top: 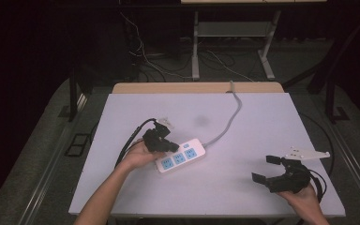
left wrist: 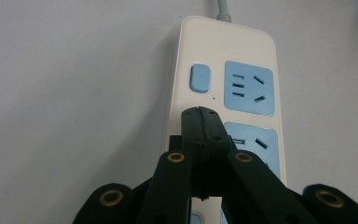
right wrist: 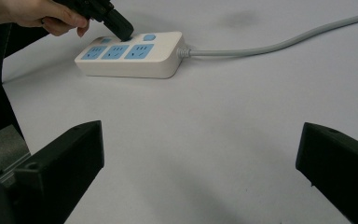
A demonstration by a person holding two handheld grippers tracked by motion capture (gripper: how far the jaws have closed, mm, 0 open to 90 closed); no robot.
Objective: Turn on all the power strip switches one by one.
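The left tool covers part of the power strip, whose near end is cut off.

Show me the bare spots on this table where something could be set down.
Bare: the table's far left corner, the stretch right of the grey cord, and the near middle between power strip and right gripper. Crowded: the strip, where the left gripper, jaws shut, sits over it.

white power strip with light-blue sockets, grey cable
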